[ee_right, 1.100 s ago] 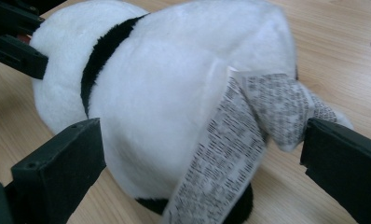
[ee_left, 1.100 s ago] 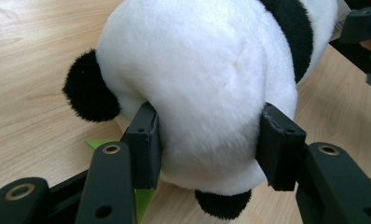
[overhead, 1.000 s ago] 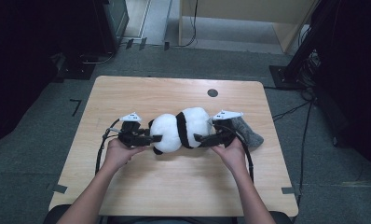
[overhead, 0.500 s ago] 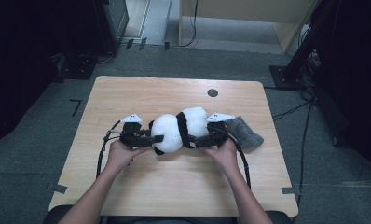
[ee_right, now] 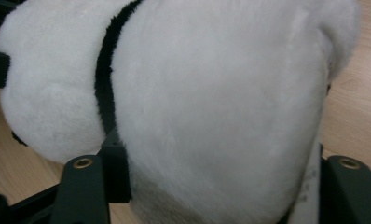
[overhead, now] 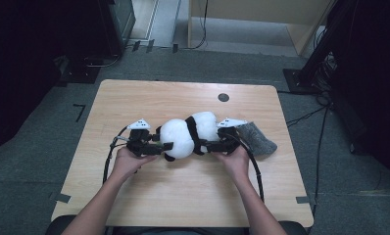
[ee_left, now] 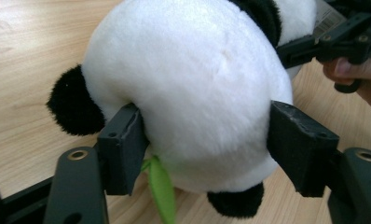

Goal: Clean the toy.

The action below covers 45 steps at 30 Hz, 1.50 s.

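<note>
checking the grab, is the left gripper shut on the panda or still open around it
Shut on it: the left gripper has both jaws pressed into the plush panda, whose white fur bulges around the pads.

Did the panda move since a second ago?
Yes, a little. The panda slid toward the person, farther from the dark hole in the table.

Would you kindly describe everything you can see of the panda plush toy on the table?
The panda plush toy is soft white fur with a black band across its middle, black ears and limbs, and a green leaf under it. A label sits at its far end. It lies sideways near the middle of the wooden table. The left tool grips one end, the right tool the other, jaws pressed into the fur.
</note>
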Each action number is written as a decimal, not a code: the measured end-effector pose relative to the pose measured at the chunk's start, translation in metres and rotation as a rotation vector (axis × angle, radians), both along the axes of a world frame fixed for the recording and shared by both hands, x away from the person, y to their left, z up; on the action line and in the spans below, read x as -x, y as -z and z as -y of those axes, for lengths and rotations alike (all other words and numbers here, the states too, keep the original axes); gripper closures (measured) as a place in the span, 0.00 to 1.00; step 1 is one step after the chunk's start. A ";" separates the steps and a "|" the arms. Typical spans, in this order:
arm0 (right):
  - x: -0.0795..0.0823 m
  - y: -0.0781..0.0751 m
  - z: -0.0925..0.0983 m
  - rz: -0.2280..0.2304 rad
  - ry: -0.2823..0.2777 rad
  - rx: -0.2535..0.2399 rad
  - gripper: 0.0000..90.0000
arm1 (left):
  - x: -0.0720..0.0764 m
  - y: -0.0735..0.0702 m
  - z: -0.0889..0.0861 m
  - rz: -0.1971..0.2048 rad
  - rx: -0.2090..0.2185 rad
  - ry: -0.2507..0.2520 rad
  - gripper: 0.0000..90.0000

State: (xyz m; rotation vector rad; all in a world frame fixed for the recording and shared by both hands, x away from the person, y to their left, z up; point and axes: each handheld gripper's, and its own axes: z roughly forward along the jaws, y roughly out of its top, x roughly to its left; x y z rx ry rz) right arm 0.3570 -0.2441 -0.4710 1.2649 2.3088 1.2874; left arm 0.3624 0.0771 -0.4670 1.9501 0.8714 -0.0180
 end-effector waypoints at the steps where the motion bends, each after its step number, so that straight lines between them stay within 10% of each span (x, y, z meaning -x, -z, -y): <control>1: 0.000 -0.002 0.002 -0.009 0.001 -0.012 0.44 | 0.000 -0.002 -0.002 0.005 -0.001 0.006 0.34; 5: -0.002 -0.012 0.013 -0.006 -0.010 -0.026 0.45 | 0.000 -0.012 -0.014 0.083 0.000 0.009 0.36; 10: 0.000 -0.027 0.027 -0.003 -0.087 -0.072 0.45 | -0.003 -0.020 -0.026 0.072 0.034 0.044 0.35; 16: 0.005 -0.036 0.032 0.016 -0.194 -0.059 0.43 | 0.002 -0.023 -0.021 0.107 -0.007 0.173 0.33; 28: 0.014 -0.043 0.026 0.072 -0.389 -0.110 0.43 | 0.011 -0.016 -0.003 0.112 0.085 0.430 0.00; 38: 0.015 -0.037 0.010 0.060 -0.408 -0.047 0.42 | 0.025 -0.007 0.024 0.103 -0.012 0.534 0.00; 45: 0.013 -0.037 0.016 0.063 -0.384 -0.036 0.40 | 0.024 -0.007 0.025 0.093 -0.016 0.527 0.22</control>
